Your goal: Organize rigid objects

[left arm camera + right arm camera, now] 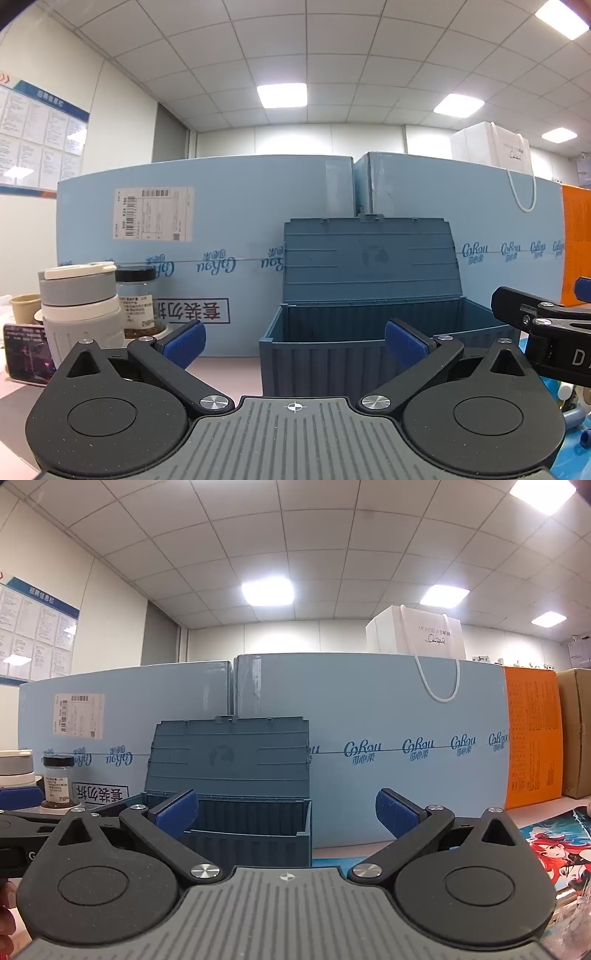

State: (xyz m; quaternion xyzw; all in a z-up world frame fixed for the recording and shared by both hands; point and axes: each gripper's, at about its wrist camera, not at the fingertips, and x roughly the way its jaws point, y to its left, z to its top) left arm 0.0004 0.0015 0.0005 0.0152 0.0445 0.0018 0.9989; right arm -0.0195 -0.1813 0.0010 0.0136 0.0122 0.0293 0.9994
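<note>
On the desk ahead, the blue bin [369, 343] is standing with its lid up, its inside hidden. The left gripper [294, 341] and right gripper [284, 812] are hovering spread wide, carrying nothing. Sorting is probably just starting, since small items [576, 417] are lying at the right edge.

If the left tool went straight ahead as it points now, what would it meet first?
Most likely the open dark blue storage box, which sits straight ahead between the open left tool's fingers. Depth is hard to judge.
</note>
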